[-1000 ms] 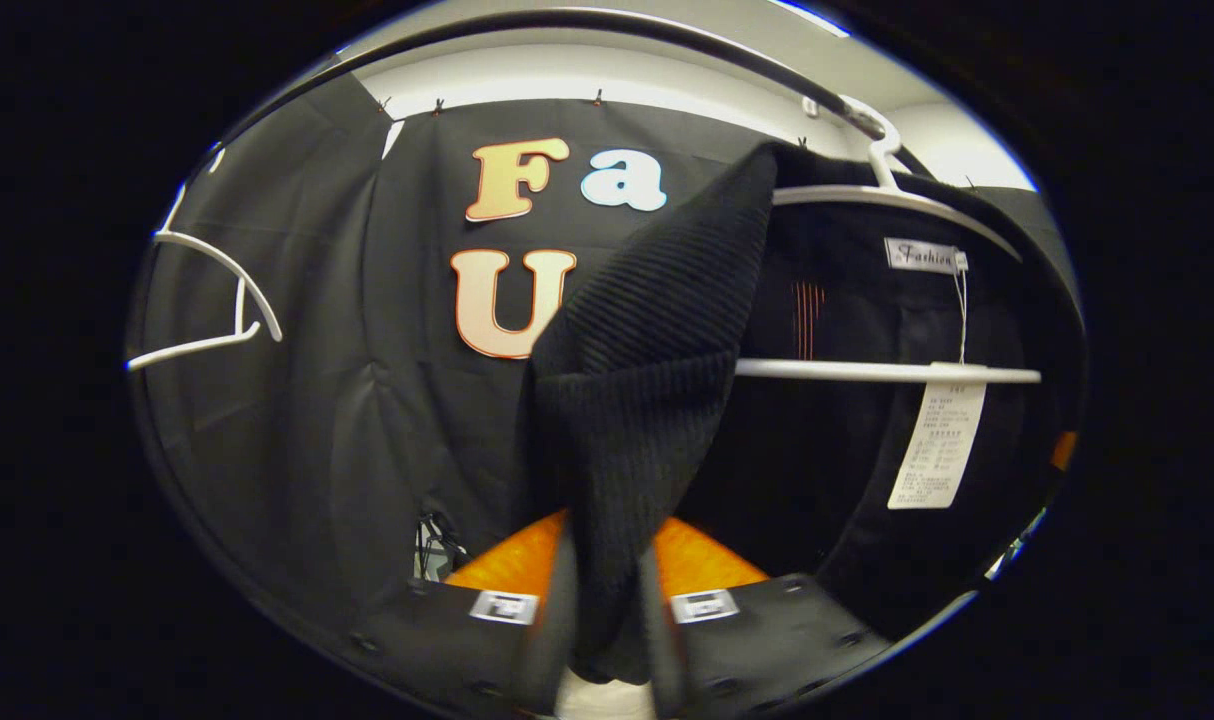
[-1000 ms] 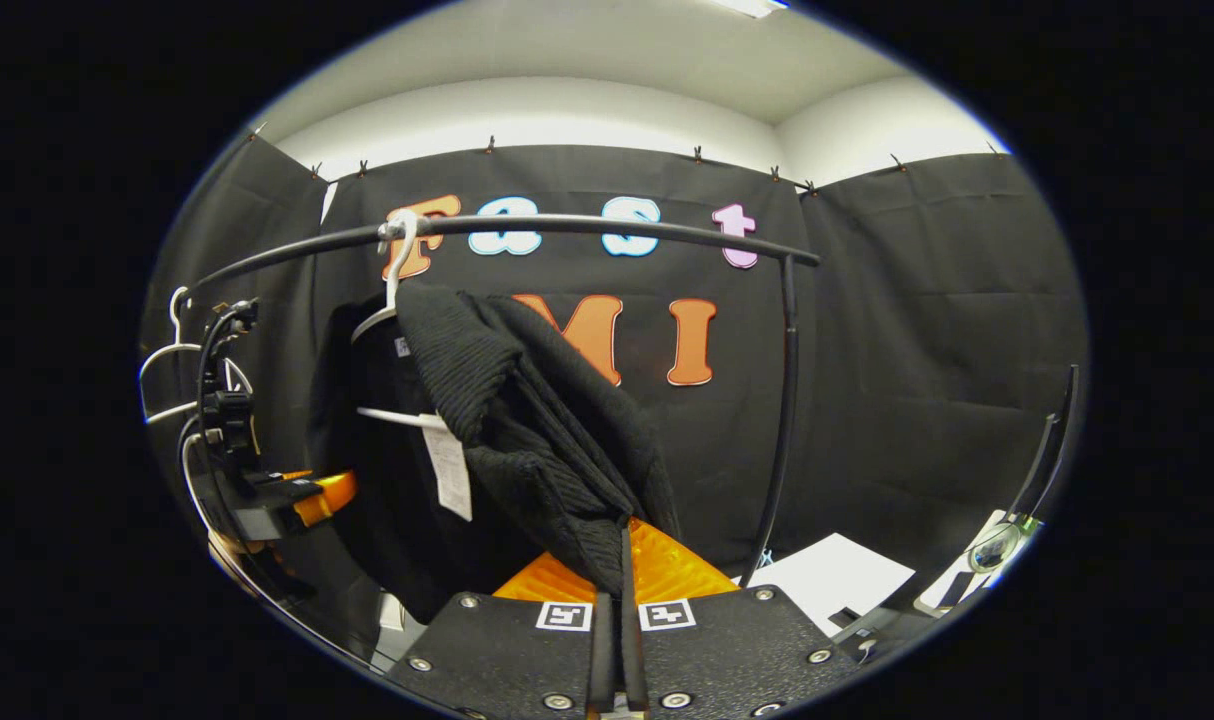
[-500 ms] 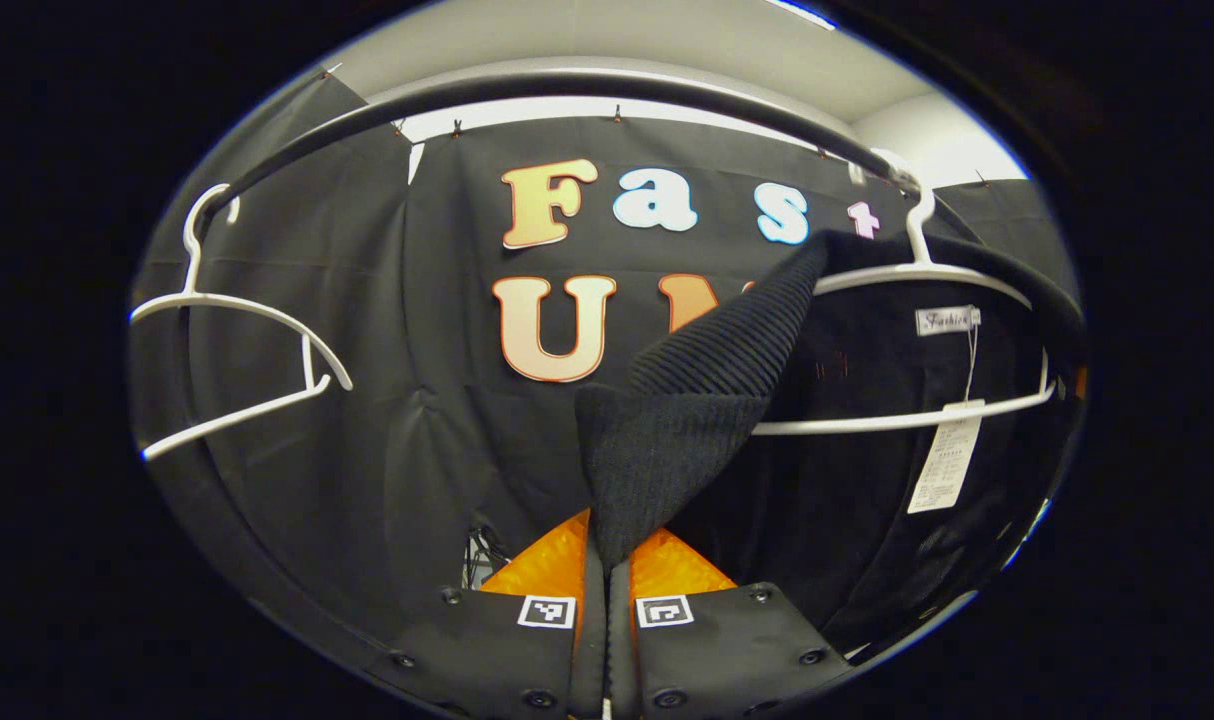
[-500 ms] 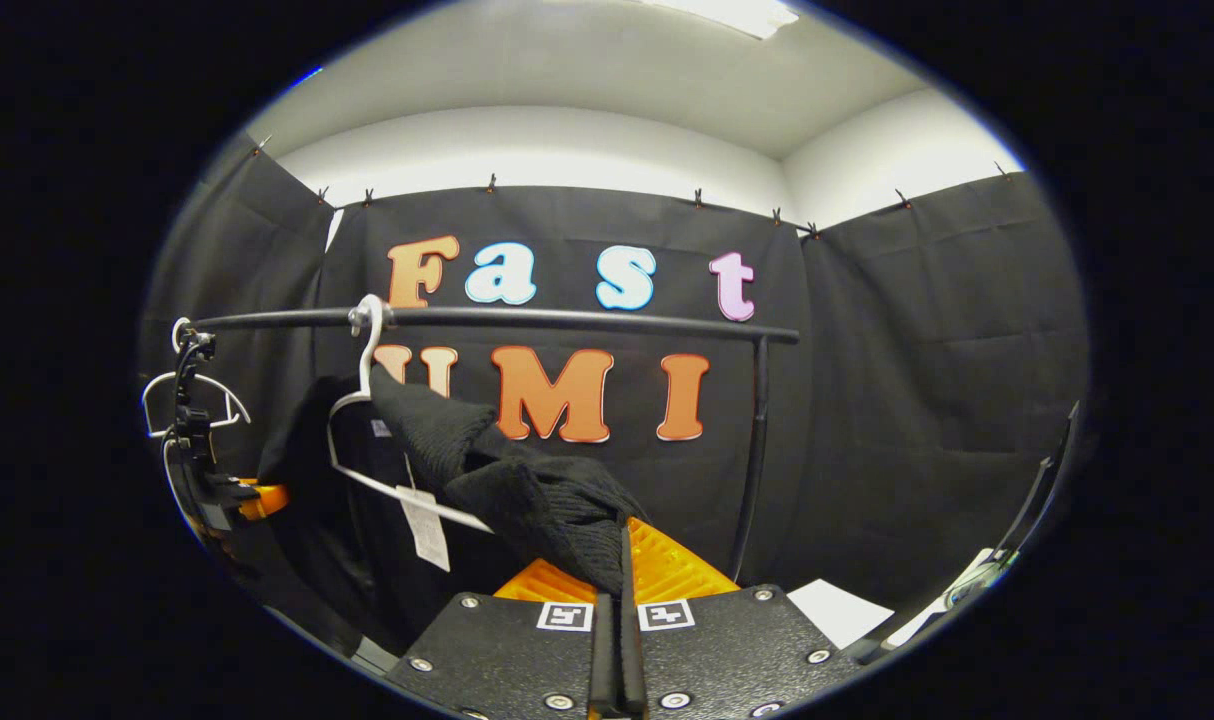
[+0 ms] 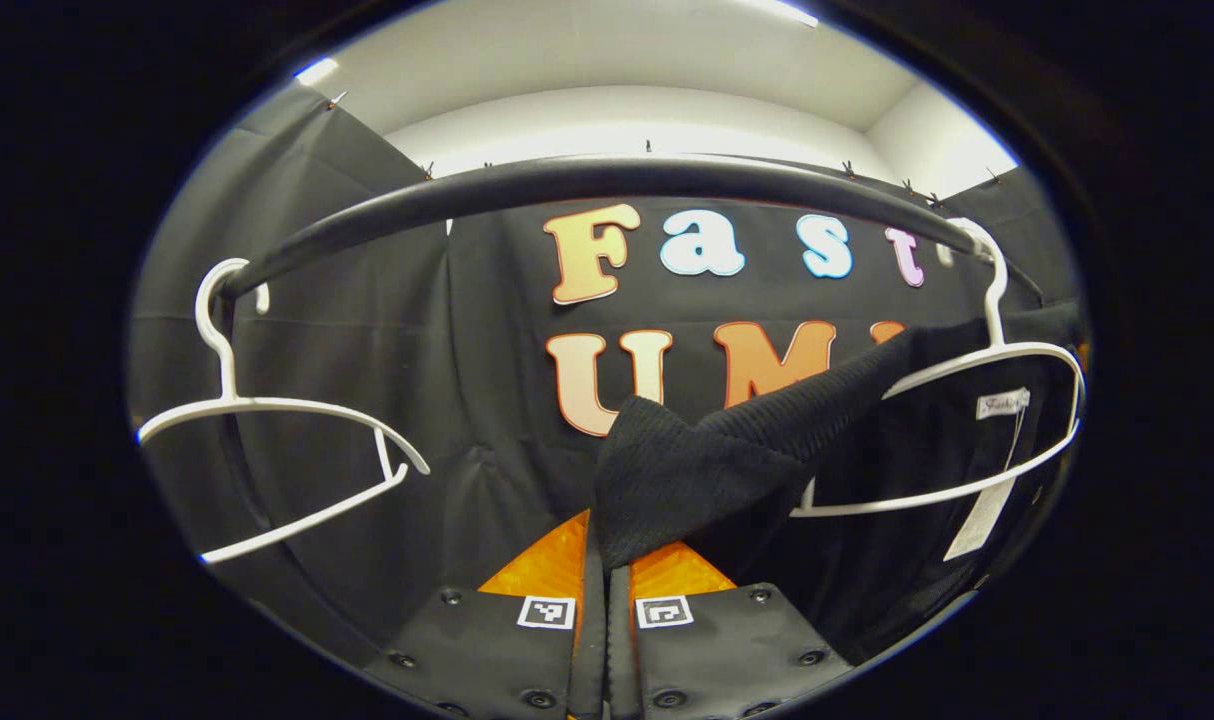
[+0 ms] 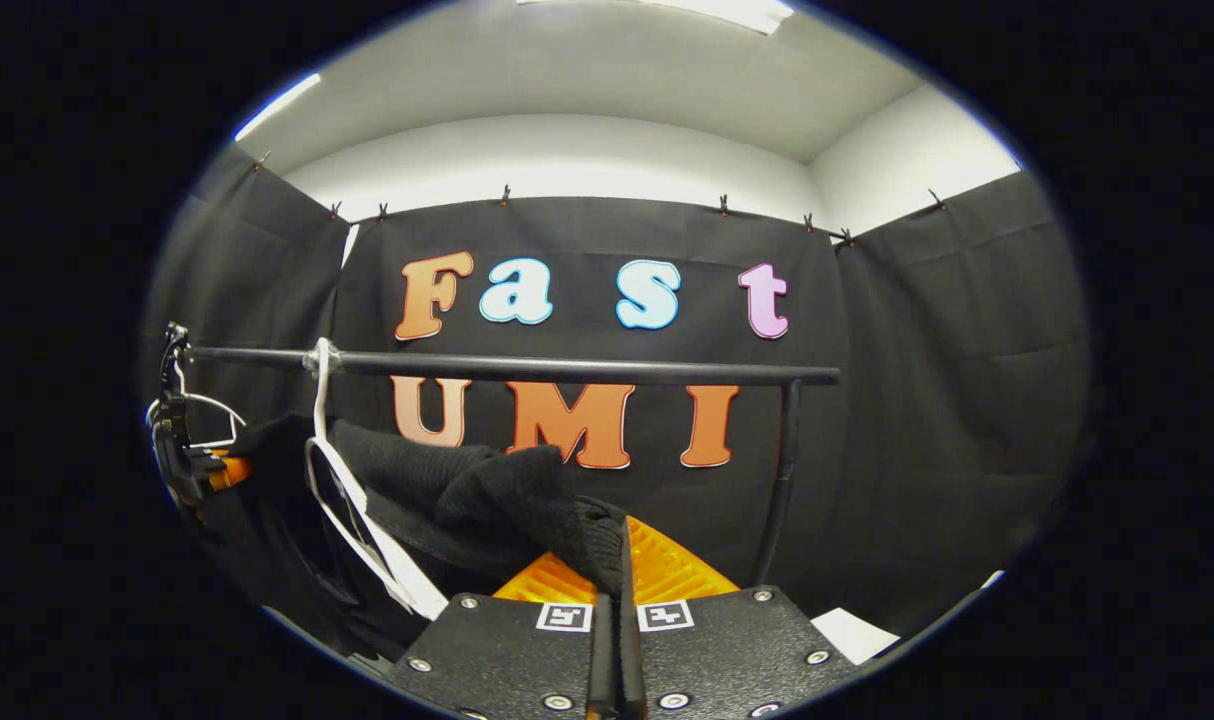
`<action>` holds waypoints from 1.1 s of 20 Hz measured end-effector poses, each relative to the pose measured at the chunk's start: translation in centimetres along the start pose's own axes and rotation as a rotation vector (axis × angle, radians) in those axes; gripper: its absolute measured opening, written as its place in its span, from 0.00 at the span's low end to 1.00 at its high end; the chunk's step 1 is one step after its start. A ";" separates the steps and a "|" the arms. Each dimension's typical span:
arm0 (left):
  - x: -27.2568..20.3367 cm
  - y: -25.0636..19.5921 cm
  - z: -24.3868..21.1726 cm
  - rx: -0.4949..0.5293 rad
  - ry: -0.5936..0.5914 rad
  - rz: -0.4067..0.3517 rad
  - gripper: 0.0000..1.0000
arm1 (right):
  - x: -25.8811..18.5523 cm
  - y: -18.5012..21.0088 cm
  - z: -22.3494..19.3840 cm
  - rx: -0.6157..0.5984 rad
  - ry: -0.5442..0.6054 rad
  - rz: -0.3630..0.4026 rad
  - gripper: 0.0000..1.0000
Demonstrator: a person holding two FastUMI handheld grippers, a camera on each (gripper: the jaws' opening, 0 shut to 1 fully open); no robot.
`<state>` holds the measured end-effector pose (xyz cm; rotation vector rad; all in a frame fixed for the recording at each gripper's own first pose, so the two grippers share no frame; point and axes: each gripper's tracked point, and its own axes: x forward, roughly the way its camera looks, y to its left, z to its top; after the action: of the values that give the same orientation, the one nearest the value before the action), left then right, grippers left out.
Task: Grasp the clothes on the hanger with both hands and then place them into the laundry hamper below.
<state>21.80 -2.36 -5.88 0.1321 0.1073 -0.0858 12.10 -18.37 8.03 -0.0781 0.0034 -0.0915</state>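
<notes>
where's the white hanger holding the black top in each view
Left gripper view: the white hanger sits at the right edge, hooked on the black rail, with the black top draped toward the centre.
Right gripper view: it hangs at lower left, seen nearly edge-on.
Shared landmark: the black rail.

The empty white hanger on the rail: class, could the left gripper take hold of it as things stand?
Probably not yet. The left gripper is shut on the black sweater, so it has no free grip. The empty hanger hangs unblocked off to one side on the rail, so the way looks open once the sweater is released.
</notes>
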 end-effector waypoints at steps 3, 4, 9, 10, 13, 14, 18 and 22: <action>1.3 1.2 0.4 -0.015 -0.015 0.025 0.08 | 2.2 -0.4 -1.1 0.029 0.022 0.056 0.02; 1.9 1.4 0.4 -0.012 -0.017 0.032 0.08 | 2.7 -0.3 -1.7 0.033 0.027 0.071 0.02; 4.2 2.9 -1.0 0.012 -0.018 0.074 0.08 | 4.9 1.1 -3.1 0.087 -0.006 0.179 0.02; 4.5 3.0 -1.7 0.010 -0.009 0.075 0.08 | 5.5 1.1 -3.7 0.109 -0.002 0.195 0.02; 5.5 3.3 -3.5 0.034 0.016 0.088 0.08 | 7.3 1.5 -5.3 0.166 0.003 0.250 0.02; 5.8 3.2 -4.5 0.037 0.028 0.091 0.08 | 7.9 1.5 -6.1 0.191 0.011 0.264 0.02; 5.7 2.7 -7.8 -0.002 0.069 0.066 0.08 | 8.9 0.9 -9.4 0.272 0.040 0.288 0.02; 3.5 1.7 -9.5 -0.016 0.090 0.048 0.08 | 9.0 0.1 -12.7 0.254 0.066 0.276 0.02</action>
<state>24.43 0.35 -15.43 0.1221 0.1950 -0.0314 21.02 -20.07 -4.62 0.1791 0.0680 0.1818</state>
